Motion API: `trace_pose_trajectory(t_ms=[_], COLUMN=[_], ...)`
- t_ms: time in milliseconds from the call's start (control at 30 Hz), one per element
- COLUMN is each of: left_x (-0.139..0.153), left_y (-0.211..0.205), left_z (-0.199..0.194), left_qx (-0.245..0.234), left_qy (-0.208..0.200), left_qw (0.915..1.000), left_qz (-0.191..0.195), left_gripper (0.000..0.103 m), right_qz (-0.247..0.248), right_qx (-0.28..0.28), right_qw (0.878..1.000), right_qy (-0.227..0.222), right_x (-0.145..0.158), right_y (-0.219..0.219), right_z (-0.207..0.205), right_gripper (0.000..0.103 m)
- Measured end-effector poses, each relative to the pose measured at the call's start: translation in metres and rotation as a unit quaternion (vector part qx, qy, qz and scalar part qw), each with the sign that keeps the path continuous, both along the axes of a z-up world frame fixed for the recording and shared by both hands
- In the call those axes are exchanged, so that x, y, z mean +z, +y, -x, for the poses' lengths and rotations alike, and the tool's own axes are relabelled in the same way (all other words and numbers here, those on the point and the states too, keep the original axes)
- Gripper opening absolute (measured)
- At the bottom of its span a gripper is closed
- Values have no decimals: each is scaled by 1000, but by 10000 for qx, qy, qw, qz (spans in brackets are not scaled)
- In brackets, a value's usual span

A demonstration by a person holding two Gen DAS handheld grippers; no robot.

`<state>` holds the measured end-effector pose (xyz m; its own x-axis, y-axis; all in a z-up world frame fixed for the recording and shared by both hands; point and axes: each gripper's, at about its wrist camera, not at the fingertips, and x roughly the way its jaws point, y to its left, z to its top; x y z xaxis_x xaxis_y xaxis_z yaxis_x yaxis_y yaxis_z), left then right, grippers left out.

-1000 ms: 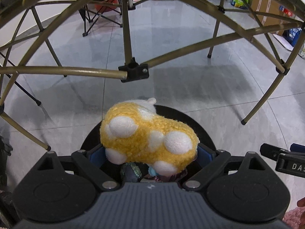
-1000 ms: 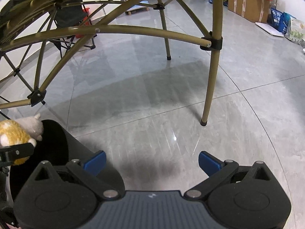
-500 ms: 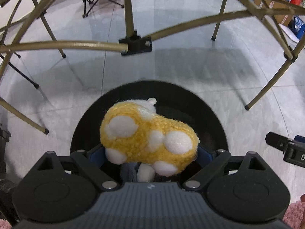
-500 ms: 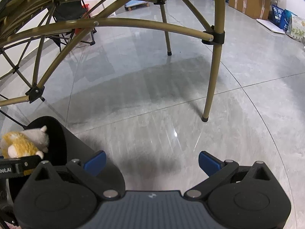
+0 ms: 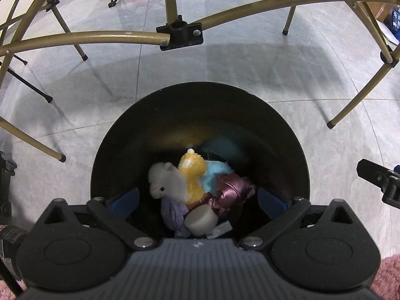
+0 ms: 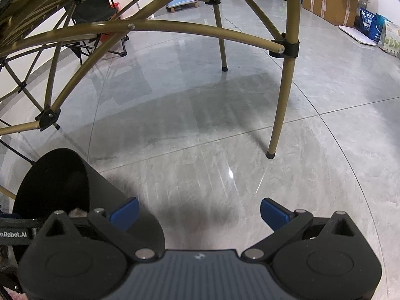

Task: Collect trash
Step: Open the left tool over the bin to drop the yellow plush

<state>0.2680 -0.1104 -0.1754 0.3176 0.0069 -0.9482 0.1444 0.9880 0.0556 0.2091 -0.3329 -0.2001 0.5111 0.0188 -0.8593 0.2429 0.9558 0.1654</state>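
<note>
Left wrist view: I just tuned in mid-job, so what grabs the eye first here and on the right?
The black bin fills the left wrist view, with a yellow-and-white plush toy lying inside on a pile with shiny purple wrapping and a white cap. The left gripper hangs open over the bin's mouth. On the right, the right gripper is open over bare grey floor tiles, under gold table legs.

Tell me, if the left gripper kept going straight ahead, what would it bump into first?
Probably the plush toy lying on the pile inside the black bin. The left gripper is open above the bin's mouth, though depth is hard to judge.
</note>
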Motion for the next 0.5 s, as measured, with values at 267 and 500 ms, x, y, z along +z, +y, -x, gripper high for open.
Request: trace_pose_trajectory(t_ms=[267, 500], left_x=[4, 14], left_y=[1, 3], left_z=[2, 10], left_qx=[7, -33], left_qy=[-65, -211], left_qw=[10000, 9997], left_qz=[22, 82], left_gripper=[103, 103], right_qz=[12, 41], right_qx=[36, 108], right_qw=[10000, 9999], right_qy=[-14, -105], right_x=[2, 8], right_y=[2, 7], right_z=[1, 3], right_gripper=[103, 103])
